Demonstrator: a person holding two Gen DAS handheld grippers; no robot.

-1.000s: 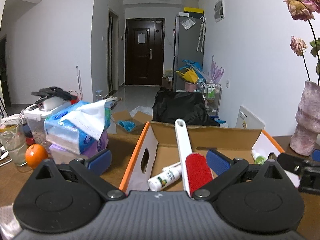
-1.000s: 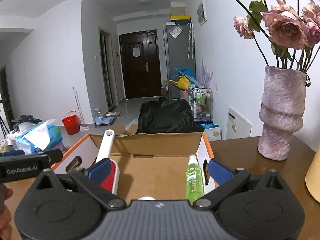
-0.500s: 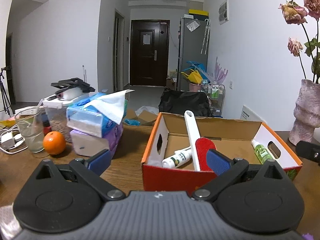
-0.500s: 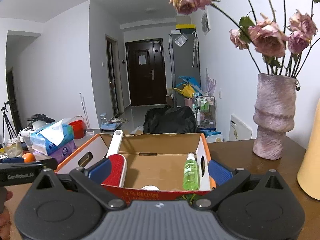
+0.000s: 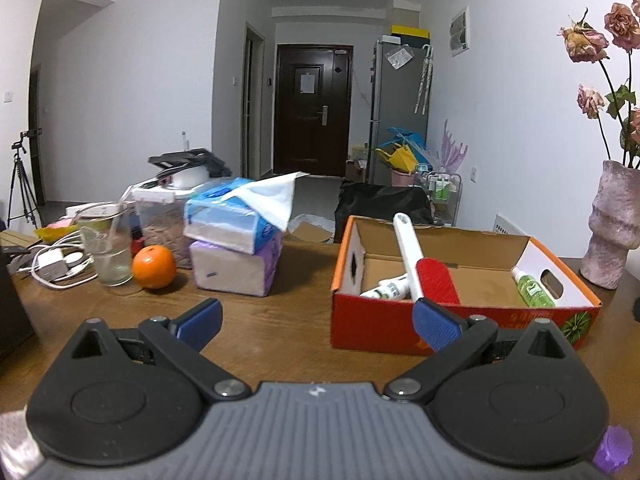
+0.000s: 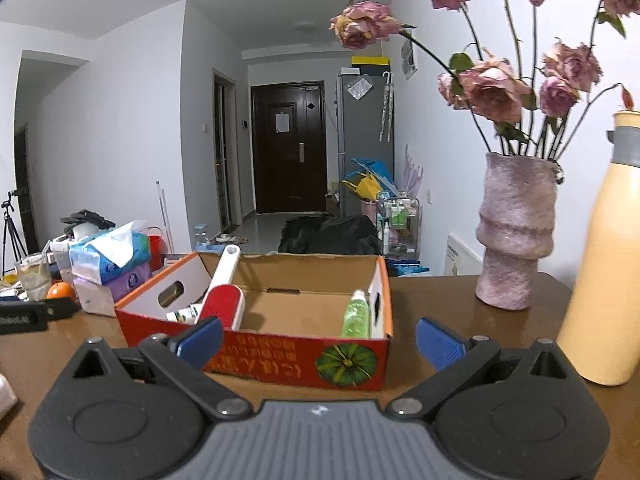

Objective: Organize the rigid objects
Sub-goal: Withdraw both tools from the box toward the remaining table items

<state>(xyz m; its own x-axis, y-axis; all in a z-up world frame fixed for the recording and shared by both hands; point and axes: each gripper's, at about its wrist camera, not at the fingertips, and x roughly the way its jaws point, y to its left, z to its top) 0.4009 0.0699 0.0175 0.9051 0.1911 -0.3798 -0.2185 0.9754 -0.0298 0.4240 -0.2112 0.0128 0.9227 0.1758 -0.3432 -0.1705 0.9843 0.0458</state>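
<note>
Both grippers: you hold the left gripper (image 5: 316, 318) and the right gripper (image 6: 319, 334) low over the wooden table (image 5: 276, 320), each with its blue fingers spread wide and nothing between them.
Left gripper: it faces the bare tabletop between the stacked tissue packs (image 5: 236, 248) and the box, with its right finger just in front of the box's red front wall.
Right gripper: it faces the front of the box; the left finger overlaps the box's near left corner in your view, and the right finger sits over bare table to the right of it.
Cardboard box (image 6: 280, 354): open-topped, red outside with orange rims, standing on the table before you.
Lint brush (image 5: 424, 272): white handle, red pad, leaning inside the box with its handle sticking up past the back rim.
White tube (image 5: 386, 288): lying in the box's left part, beside the brush.
Green bottle (image 6: 355, 314): lying against the box's right inner wall.
Left of the box: an orange (image 5: 154, 267), a drinking glass (image 5: 106, 250) and white cables (image 5: 52, 260).
Right of the box: a pink vase (image 6: 516, 232) with dried roses, and a yellow bottle (image 6: 604, 276) nearer to you.
</note>
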